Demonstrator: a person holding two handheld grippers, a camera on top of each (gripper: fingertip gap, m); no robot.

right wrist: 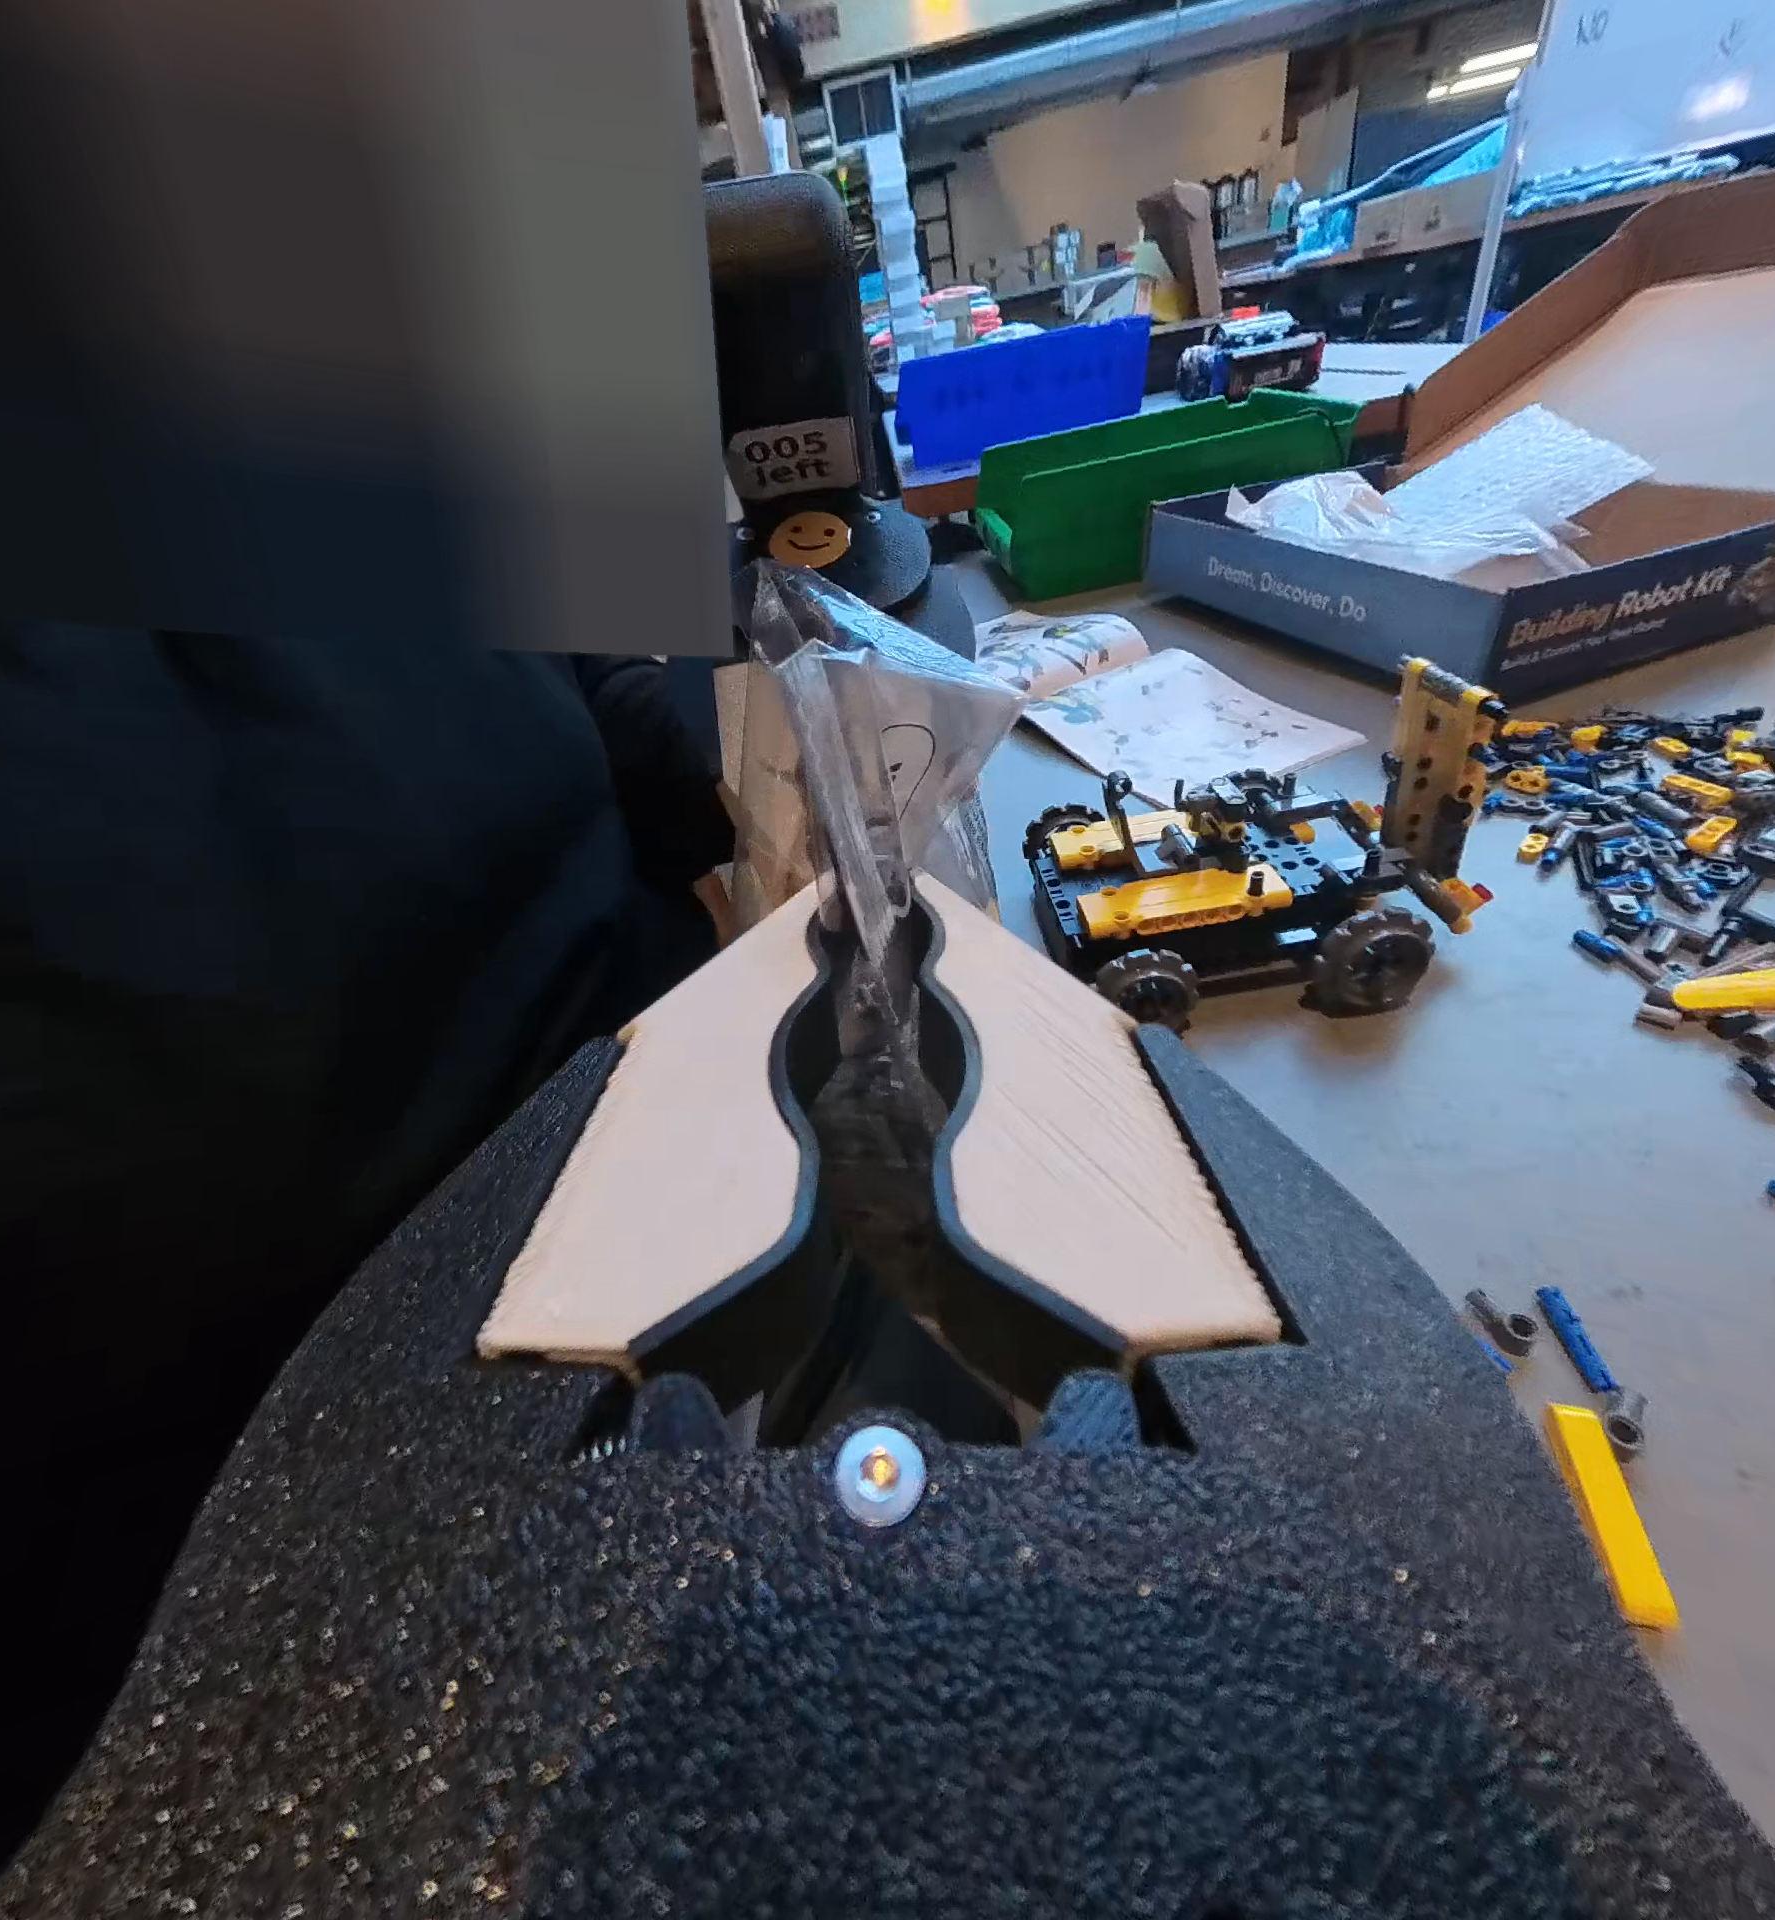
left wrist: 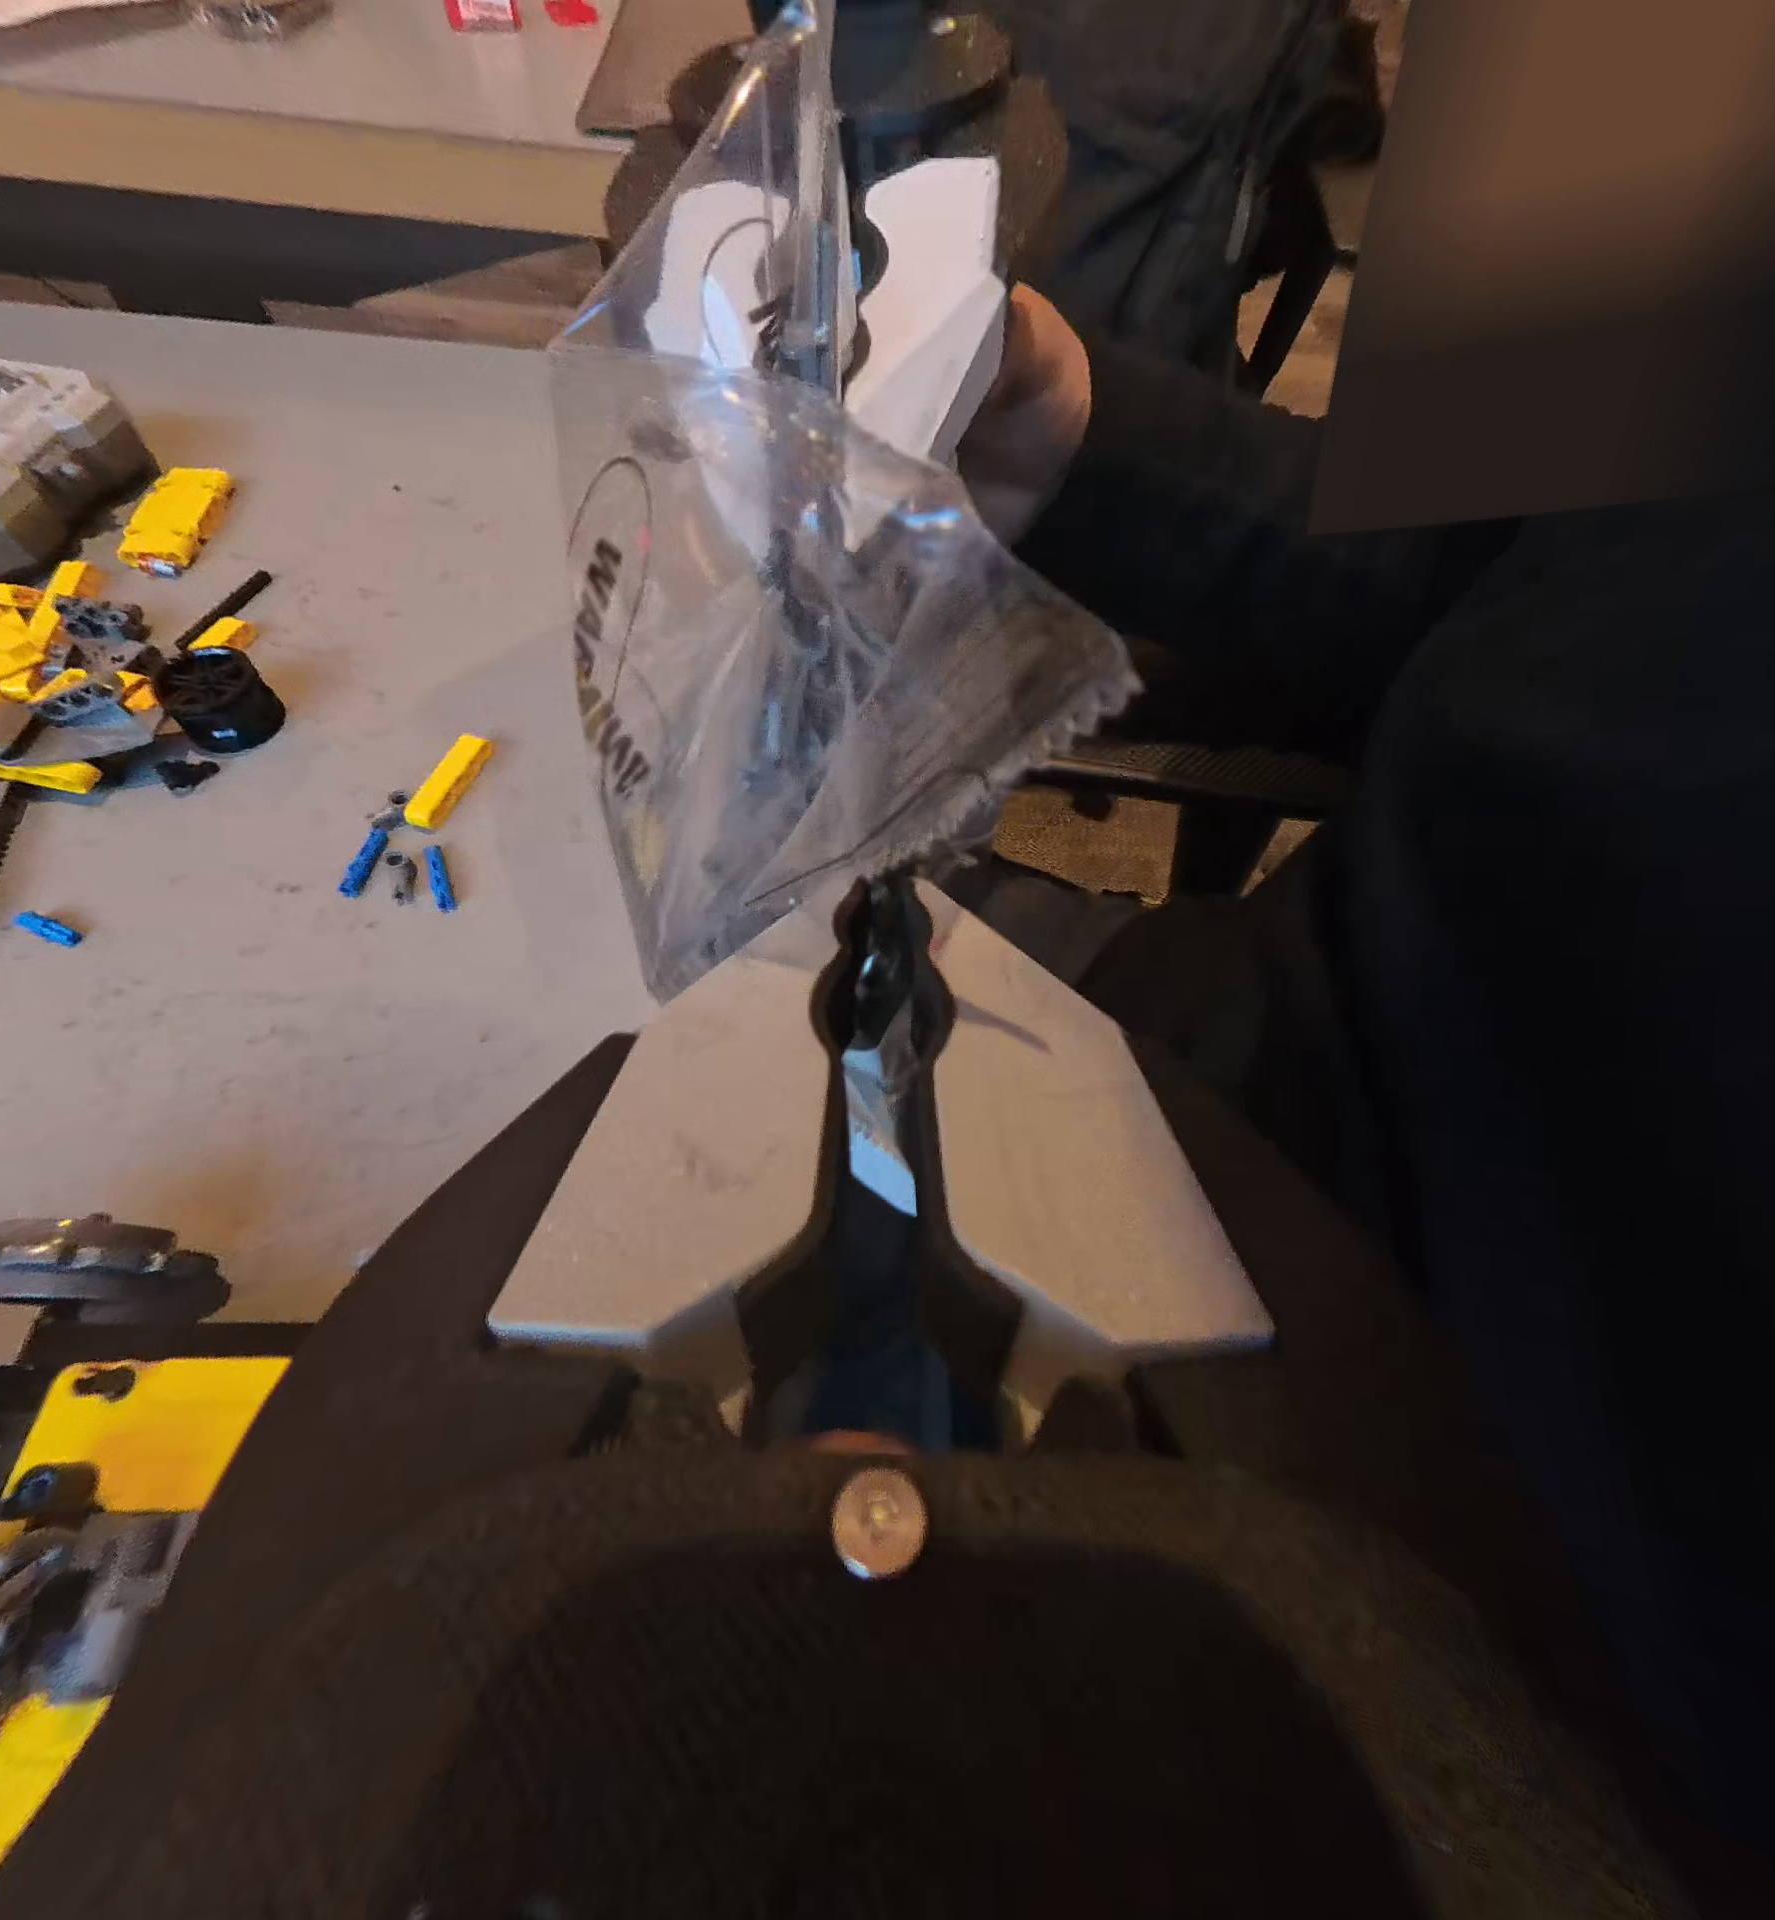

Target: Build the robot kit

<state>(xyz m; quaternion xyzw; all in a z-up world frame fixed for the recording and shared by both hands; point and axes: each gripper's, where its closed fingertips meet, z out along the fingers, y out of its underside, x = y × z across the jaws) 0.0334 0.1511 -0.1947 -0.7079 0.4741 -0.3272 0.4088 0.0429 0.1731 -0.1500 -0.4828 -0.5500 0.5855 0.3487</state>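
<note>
A warehouse-like workshop: stocked shelves and overhead ducting fill the upper background, green and blue storage bins stand at centre, and toy building parts litter the grey worktop at right.

Printed writing shows on the clear plastic bag both hand-held grippers pinch, a grey sticker beyond it, and the dark blue box to the right.

1. A yellow-and-black wheeled model is standing mid-tabletop.
2. Loose small parts are lying scattered toward the right edge.
3. An open booklet is lying just beyond the model.
4. An open box and a green bin are sitting near the far edge.
</note>
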